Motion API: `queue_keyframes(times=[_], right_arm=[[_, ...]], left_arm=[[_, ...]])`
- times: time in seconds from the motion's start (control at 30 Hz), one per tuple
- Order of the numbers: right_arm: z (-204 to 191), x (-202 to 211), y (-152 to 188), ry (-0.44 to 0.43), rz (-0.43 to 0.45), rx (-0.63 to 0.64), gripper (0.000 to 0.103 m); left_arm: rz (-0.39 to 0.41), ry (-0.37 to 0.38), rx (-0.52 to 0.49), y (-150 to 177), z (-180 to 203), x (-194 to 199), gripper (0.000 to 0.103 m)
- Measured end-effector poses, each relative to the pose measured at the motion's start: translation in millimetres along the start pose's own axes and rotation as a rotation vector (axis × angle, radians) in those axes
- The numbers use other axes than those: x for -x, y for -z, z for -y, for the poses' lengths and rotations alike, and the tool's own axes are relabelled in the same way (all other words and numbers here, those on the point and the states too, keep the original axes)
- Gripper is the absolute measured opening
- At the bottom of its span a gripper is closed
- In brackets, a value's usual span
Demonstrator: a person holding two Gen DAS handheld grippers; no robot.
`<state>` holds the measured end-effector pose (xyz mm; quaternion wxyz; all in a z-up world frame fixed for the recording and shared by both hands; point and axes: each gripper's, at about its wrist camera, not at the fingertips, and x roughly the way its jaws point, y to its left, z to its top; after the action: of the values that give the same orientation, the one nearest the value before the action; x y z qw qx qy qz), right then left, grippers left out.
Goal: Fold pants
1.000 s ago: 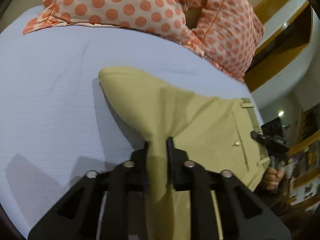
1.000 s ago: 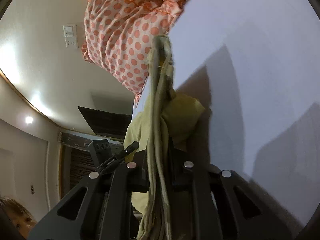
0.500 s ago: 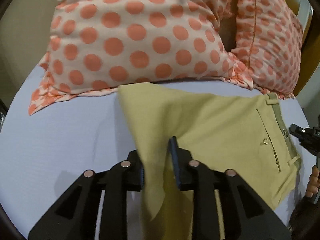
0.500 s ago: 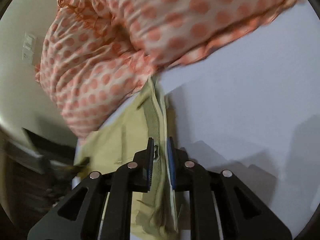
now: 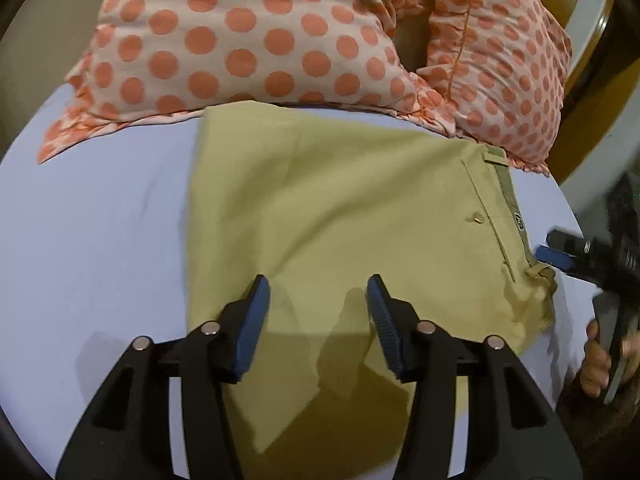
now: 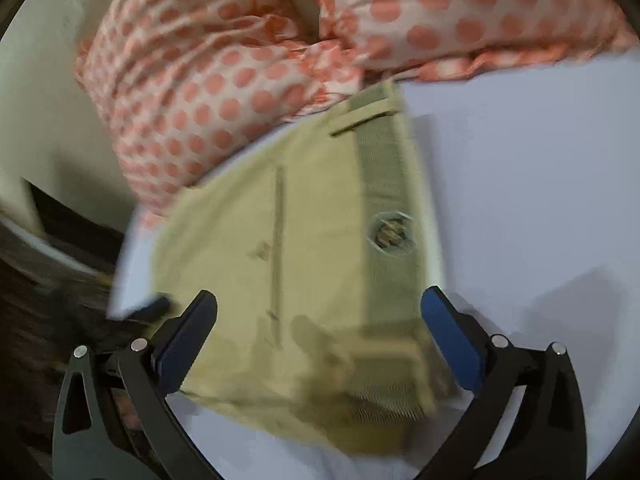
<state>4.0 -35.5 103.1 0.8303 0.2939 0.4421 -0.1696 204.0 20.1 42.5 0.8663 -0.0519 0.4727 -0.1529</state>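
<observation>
**Folded pants lie flat on the bed, both tongs released**

At the far left of the left wrist view, the pale bed sheet lies bare, with faint creases. Behind it, along the far edge, two pillows with orange dots sit side by side. Just in front of them lie the khaki pants, folded into a flat block on the sheet, the far edge touching the pillows' frill. The left gripper hovers over the near edge of the pants, its jaws spread apart and holding nothing; its shadow falls on the cloth. Further right run the back pocket button and the waistband, which forms the right edge of the fold. At the far right, the right gripper points in at the waistband corner.

In the blurred right wrist view, the right gripper stands wide open over the waistband, gripping nothing.
</observation>
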Motion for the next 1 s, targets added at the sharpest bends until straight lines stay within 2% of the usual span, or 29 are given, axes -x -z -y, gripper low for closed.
queue_keyframes(times=[0.03,0.07,0.1,0.17,0.23,0.3,0.47,0.6,0.67,0.73,1.0], right_arm=[[-10,16,14,0.053,0.043,0.066,0.102],[-23,32,31,0.096,0.1,0.133,0.102],[-36,48,54,0.159,0.161,0.192,0.102],[-50,63,90,0.233,0.245,0.246,0.102],[-57,65,122,0.207,0.281,0.28,0.102],[-61,56,139,0.192,0.261,0.276,0.102],[-71,22,161,0.292,0.213,0.295,0.102],[-77,18,167,0.36,0.24,0.329,0.102],[-74,14,168,0.381,0.234,0.326,0.102],[-69,10,169,0.373,0.219,0.311,0.102],[-67,11,172,0.364,0.215,0.292,0.102]], left_arm=[[0.025,0.002,-0.019,6,4,11,0.058],[0.067,-0.022,-0.059,19,11,28,0.068],[0.109,-0.066,-0.094,34,18,44,0.084],[0.168,-0.166,-0.126,66,27,68,0.101],[0.196,-0.245,-0.135,96,30,81,0.101],[0.187,-0.29,-0.136,124,30,86,0.101],[0.173,-0.345,-0.142,154,32,74,0.101],[0.154,-0.341,-0.13,157,33,63,0.101],[0.149,-0.311,-0.094,157,27,60,0.101],[0.15,-0.273,-0.048,158,19,61,0.101],[0.168,-0.284,-0.052,165,24,60,0.101]])
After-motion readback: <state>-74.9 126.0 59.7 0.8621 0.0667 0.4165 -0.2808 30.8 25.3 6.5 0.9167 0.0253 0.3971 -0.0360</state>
